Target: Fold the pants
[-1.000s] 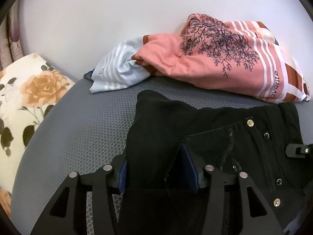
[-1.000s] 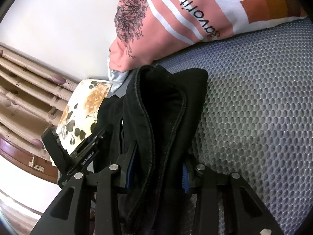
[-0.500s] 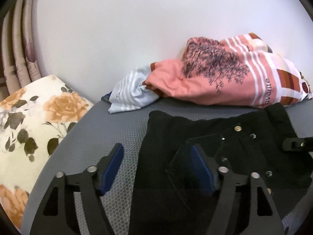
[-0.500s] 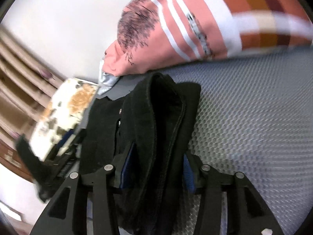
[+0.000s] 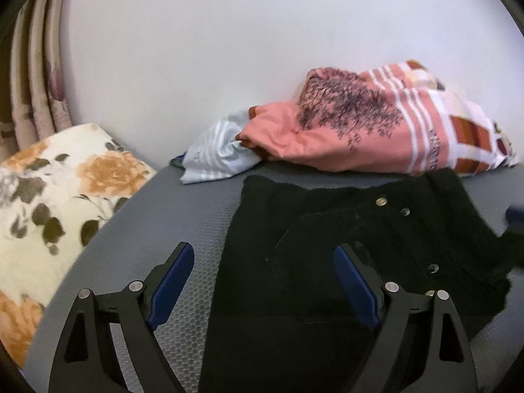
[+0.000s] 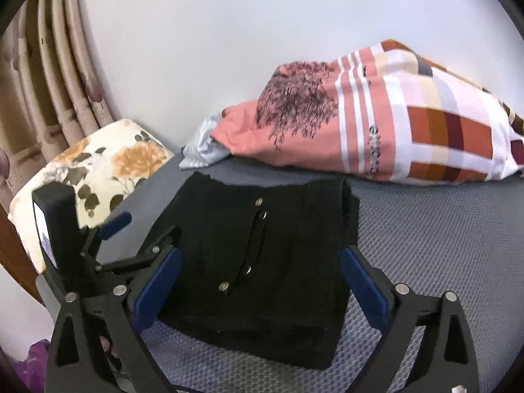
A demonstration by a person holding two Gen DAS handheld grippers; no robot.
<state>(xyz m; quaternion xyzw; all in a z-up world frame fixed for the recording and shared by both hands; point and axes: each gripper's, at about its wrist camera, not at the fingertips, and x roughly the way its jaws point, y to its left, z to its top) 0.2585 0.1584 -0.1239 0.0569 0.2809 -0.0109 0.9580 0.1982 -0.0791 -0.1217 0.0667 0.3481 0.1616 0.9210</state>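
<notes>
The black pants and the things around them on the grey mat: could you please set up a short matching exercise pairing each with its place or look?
Things:
1. black pants
2. pink printed cloth
3. flowered cushion
4. curtain

Descriptions:
A. hangs in folds at the left edge
B. lies folded flat on the grey mat, metal snaps showing
C. cream with orange roses, left of the mat
D. heaped against the white wall, with a dark tree print

Pairs: 1-B, 2-D, 3-C, 4-A
</notes>
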